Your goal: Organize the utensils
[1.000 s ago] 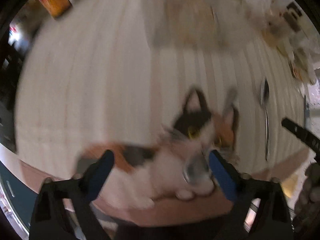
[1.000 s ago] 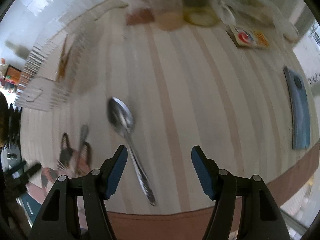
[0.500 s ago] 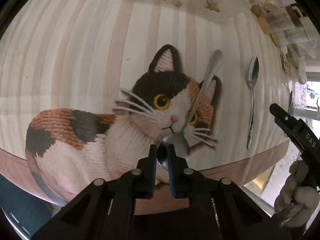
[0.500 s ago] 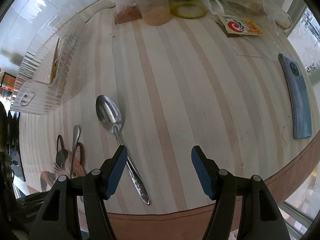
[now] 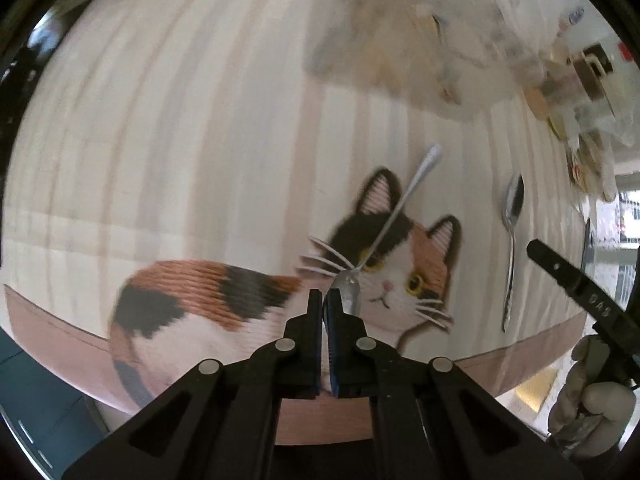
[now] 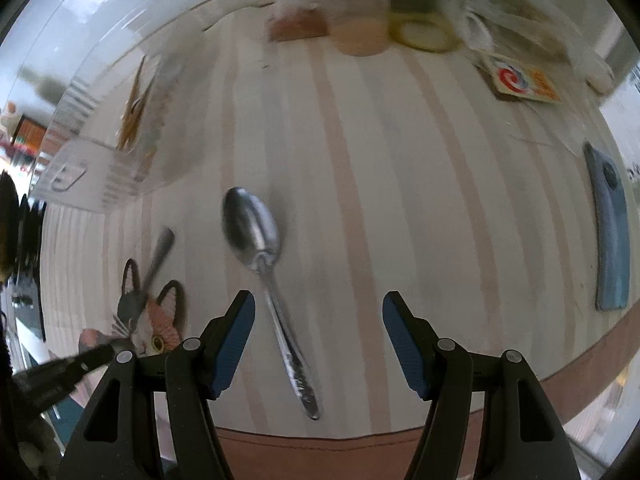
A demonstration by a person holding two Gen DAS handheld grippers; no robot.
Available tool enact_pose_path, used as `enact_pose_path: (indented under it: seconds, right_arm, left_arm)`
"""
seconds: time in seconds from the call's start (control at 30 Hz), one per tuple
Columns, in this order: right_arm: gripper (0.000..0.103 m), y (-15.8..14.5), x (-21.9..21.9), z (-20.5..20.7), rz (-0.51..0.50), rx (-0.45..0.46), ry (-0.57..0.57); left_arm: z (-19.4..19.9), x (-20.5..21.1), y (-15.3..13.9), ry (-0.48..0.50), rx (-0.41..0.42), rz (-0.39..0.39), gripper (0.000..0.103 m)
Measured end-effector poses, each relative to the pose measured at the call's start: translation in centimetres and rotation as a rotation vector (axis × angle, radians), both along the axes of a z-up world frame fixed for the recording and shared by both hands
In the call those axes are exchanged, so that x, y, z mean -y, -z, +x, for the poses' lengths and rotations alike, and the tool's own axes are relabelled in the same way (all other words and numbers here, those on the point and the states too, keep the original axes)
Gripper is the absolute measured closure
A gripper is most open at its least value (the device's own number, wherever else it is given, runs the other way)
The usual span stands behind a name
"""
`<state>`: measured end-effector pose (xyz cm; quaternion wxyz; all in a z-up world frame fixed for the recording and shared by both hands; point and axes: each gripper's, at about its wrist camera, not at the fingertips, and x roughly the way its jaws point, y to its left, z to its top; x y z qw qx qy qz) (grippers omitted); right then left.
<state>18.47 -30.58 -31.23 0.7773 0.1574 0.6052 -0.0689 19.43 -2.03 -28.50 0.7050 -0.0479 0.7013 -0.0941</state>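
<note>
I can't make out much at the far edge of the table [image 6: 400, 168]: the jars and packets there are blurred, and the clear rack [image 6: 100, 152] is only half legible. My left gripper [image 5: 323, 308] has its fingers pressed together, and the small spoon [image 5: 394, 216] has its bowl right at their tips, on the right side; whether the pads actually pinch it I can't tell. Its handle slants up over the cat picture [image 5: 400, 276]. My right gripper [image 6: 319, 342] stands wide apart, holding nothing, with the big spoon [image 6: 264, 276] lying flat on the cloth between its fingers, untouched.
</note>
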Motion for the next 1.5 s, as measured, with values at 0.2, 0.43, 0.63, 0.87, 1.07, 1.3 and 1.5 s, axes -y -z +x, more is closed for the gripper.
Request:
enact_pose_path:
  seconds: [0.2, 0.43, 0.63, 0.87, 1.07, 1.3, 1.5]
  right_arm:
    - [0.036, 0.8, -2.3, 1.7, -0.034, 0.015, -0.058]
    - [0.084, 1.7, -5.0, 3.2, -0.192, 0.023, -0.122]
    - [0.099, 0.5, -5.0, 3.9, -0.160, 0.044, -0.076]
    - [0.102, -3.4, -5.7, 3.2, -0.115, 0.124, -0.057]
    - [0.102, -7.2, -5.9, 1.1, -0.066, 0.203, -0.045]
    - [0.102, -11.3, -6.3, 0.9, -0.034, 0.292, -0.049]
    - [0.102, -9.5, -6.7, 0.7, -0.010, 0.247, -0.063]
  left_arm:
    - [-0.4, -1.1, -2.3, -0.015, 0.077, 0.029, 0.103]
    - [-0.8, -2.5, -3.5, -0.048, 0.135, 0.041, 0.103]
    - [-1.0, -4.4, -5.4, -0.085, 0.181, 0.036, 0.103]
    - [-1.2, -5.0, -9.3, -0.081, 0.288, 0.029, 0.103]
    - [-0.8, -5.9, -13.7, -0.088, 0.393, 0.029, 0.103]
    - [0.2, -7.1, -15.0, -0.076, 0.429, -0.014, 0.102]
    - [-0.6, -9.6, -6.6, -0.089, 0.215, 0.002, 0.068]
